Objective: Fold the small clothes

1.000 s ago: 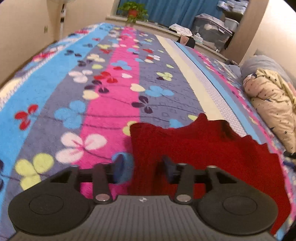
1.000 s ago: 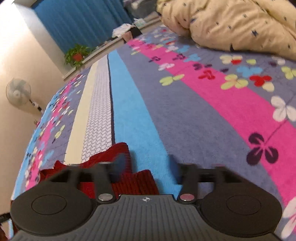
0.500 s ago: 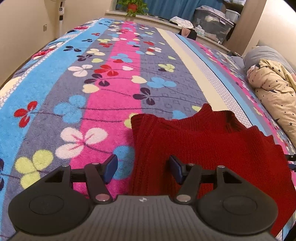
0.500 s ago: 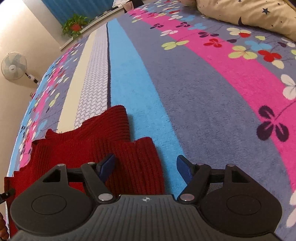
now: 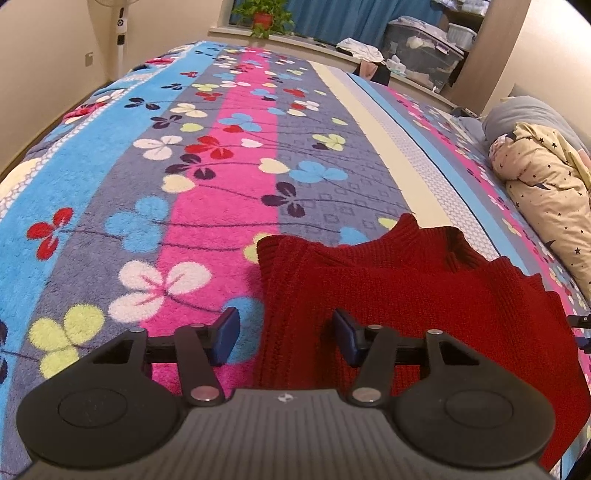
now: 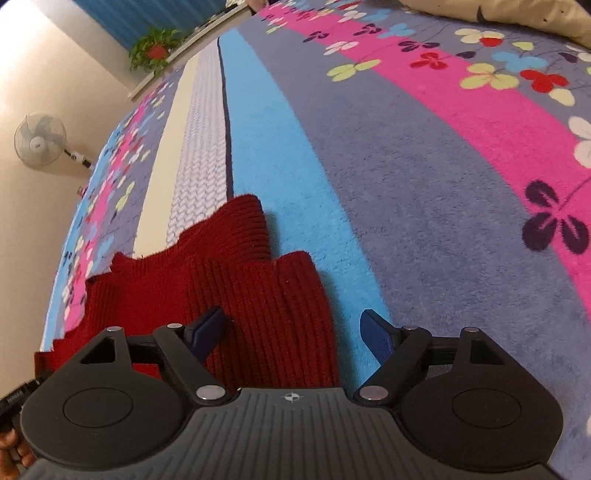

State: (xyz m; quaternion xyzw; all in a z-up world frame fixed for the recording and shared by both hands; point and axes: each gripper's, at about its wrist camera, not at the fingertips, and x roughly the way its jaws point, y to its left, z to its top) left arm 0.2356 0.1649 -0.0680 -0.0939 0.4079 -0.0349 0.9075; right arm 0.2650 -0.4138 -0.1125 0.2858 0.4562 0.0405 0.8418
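Observation:
A small red knit sweater (image 5: 424, 295) lies spread flat on the flowered bed blanket (image 5: 207, 229), neck pointing away from me. My left gripper (image 5: 286, 332) hovers over the sweater's left edge; its jaws are closing, with that edge between them and the blue pads (image 5: 225, 334) clear of the knit. In the right wrist view the sweater (image 6: 258, 288) shows its right shoulder and a ribbed sleeve. My right gripper (image 6: 291, 328) straddles the right edge; its jaws are opening and the pads stand apart from the cloth.
A cream star-print quilt (image 5: 546, 195) and a grey pillow (image 5: 524, 114) lie along the bed's right side. Storage boxes (image 5: 421, 40) and a potted plant (image 5: 264, 14) sit on the far ledge. A standing fan (image 6: 40, 140) is beside the bed. A hand (image 6: 11, 446) shows at the lower left.
The right wrist view has tipped down, so more of the sweater shows, and the right jaws have spread wider. The left jaws opened a little, then narrowed; the sweater lies still.

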